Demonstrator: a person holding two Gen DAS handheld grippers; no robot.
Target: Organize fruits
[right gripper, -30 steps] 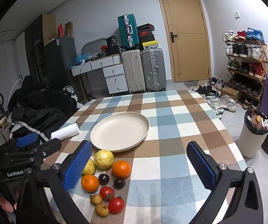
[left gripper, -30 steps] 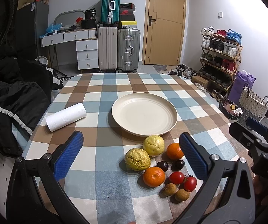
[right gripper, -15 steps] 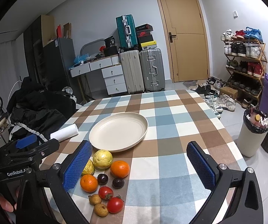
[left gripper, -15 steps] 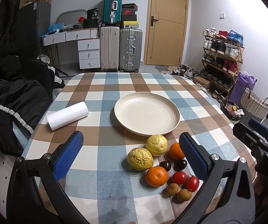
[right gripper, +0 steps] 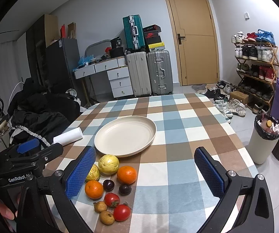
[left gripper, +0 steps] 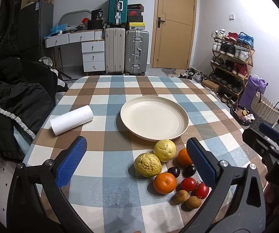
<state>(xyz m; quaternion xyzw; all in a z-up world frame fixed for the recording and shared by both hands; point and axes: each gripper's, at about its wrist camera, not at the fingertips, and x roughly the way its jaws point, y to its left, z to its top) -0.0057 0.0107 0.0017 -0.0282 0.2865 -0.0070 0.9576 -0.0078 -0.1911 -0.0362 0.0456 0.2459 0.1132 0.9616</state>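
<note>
We hold left gripper (left gripper: 136, 156) & right gripper (right gripper: 145, 169) spread wide, both empty, above the table (left gripper: 108, 89). Fruits (left gripper: 168, 167) lie clustered just beside the plate (left gripper: 178, 134), which is bare: nothing sorted yet, all pieces left to move.

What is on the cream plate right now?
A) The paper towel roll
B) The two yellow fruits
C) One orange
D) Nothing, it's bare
D: the cream plate shows only bare surface, while the oranges, yellow fruits and the rest sit on the tablecloth in front of it, and the paper towel roll lies off to its side.
</note>
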